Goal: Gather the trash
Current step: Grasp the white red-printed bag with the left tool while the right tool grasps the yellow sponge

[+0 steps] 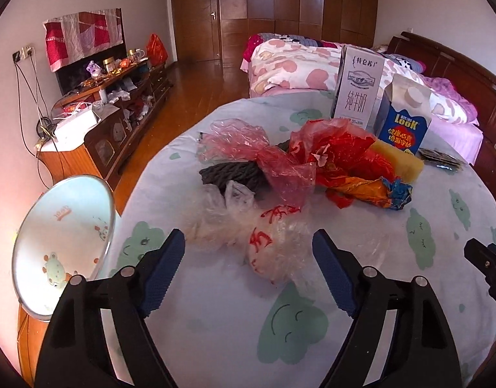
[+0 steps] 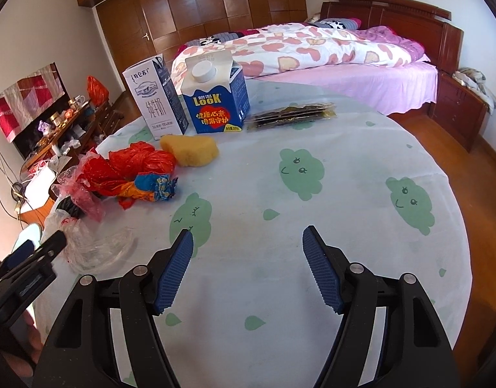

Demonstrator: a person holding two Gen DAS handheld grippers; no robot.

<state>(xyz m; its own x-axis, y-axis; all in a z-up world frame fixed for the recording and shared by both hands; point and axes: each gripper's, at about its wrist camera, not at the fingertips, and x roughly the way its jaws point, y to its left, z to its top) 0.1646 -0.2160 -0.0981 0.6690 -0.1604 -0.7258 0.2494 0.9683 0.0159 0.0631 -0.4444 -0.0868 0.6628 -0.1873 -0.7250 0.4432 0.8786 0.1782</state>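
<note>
On the round table's cloud-print cloth (image 2: 280, 291) lies a heap of trash. Nearest is a crumpled clear plastic bag with red print (image 1: 274, 245), which lies between the fingertips of my open left gripper (image 1: 248, 239); I see no pad pressing on it. Behind it are pink film (image 1: 248, 148), a red plastic bag (image 1: 338, 148) and an orange-and-blue wrapper (image 1: 377, 190). My right gripper (image 2: 248, 236) stands open over bare cloth, to the right of the heap, holding nothing.
A white milk carton (image 2: 157, 97), a blue carton (image 2: 215, 97), a yellow sponge (image 2: 189, 148) and dark packets (image 2: 293, 114) stand at the table's far side. A dark braided bundle (image 1: 228, 174) lies under the film. A round shiny-rimmed container (image 1: 63, 236) sits off the table's left edge.
</note>
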